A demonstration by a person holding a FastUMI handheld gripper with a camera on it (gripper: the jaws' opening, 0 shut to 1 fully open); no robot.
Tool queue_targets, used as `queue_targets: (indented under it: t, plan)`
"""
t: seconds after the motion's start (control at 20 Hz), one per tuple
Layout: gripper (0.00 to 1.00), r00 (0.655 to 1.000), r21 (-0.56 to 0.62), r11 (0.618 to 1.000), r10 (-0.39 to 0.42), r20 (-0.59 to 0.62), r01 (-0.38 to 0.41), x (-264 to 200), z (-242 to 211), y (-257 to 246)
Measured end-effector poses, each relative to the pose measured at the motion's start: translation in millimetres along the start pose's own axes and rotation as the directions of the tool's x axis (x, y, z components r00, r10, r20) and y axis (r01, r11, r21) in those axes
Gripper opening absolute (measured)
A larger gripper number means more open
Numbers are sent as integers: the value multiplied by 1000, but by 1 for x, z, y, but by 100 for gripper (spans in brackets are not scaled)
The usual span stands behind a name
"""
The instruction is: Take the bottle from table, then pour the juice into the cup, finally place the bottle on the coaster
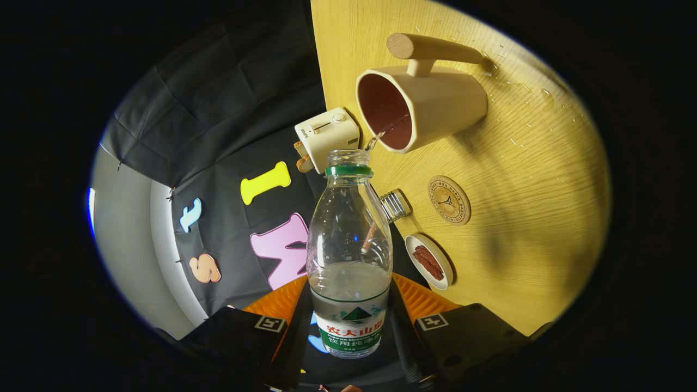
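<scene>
Gripper view, fingers [348,326] clenched on tilted bottle [349,256], mouth at cup [422,106] rim, thin stream crossing, coaster [449,200] clear on counter [533,179] beyond.

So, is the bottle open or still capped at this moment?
Open. The bottle, held between the gripper fingers, has a bare mouth with no cap, and a thin stream runs from it into the cup.

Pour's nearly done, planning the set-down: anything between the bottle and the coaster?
Nothing visible blocks it. The bottle, clamped in the jaws, has open tabletop to the coaster. A small metal jar and a snack dish flank the path.
</scene>
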State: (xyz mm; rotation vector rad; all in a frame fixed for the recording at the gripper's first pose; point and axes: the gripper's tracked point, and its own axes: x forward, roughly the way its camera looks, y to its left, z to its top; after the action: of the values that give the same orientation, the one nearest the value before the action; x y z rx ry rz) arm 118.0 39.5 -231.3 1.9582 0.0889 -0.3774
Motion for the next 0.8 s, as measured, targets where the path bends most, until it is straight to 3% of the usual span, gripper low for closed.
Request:
queue_targets:
  t: [0.8]
  plan:
    - [72, 996, 122, 990, 65, 53, -71, 7, -10, 35]
